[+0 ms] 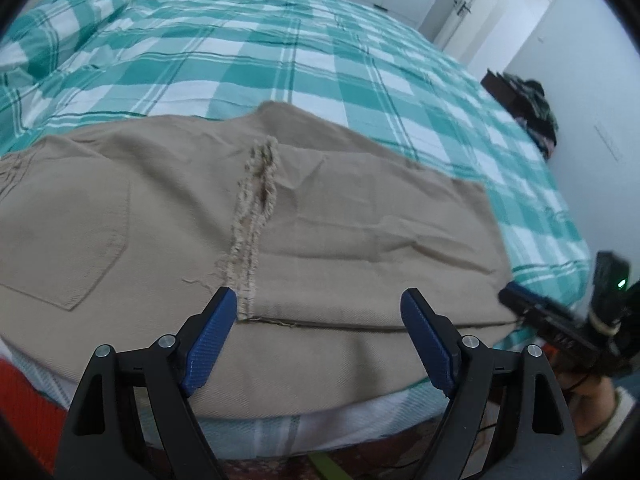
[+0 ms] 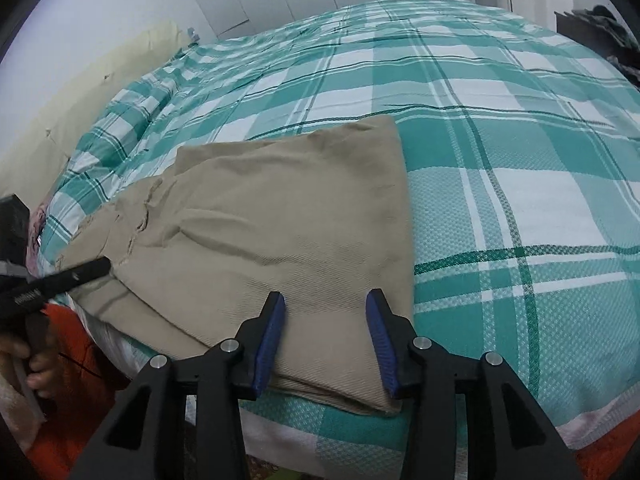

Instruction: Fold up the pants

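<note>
Beige pants [image 1: 280, 216] lie folded on a green-and-white checked bedspread [image 1: 280, 60] near the bed's front edge, with a frayed strip down the middle and a back pocket at the left. My left gripper [image 1: 316, 304] hovers open and wide over their near edge, nothing between its blue pads. In the right wrist view the pants [image 2: 280, 216] form a folded stack. My right gripper [image 2: 326, 304] is partly open above the stack's near right corner, pads clear of the cloth. The right gripper [image 1: 560, 312] also shows at the left view's right edge.
Pillows in the same check [image 2: 132, 112] lie at the head of the bed beside a cream headboard [image 2: 72, 100]. A dark heap of clothes [image 1: 532, 108] sits on furniture past the far side. A white door [image 1: 500, 12] and wardrobes stand behind. Orange fabric [image 2: 80, 380] hangs below the bed's front.
</note>
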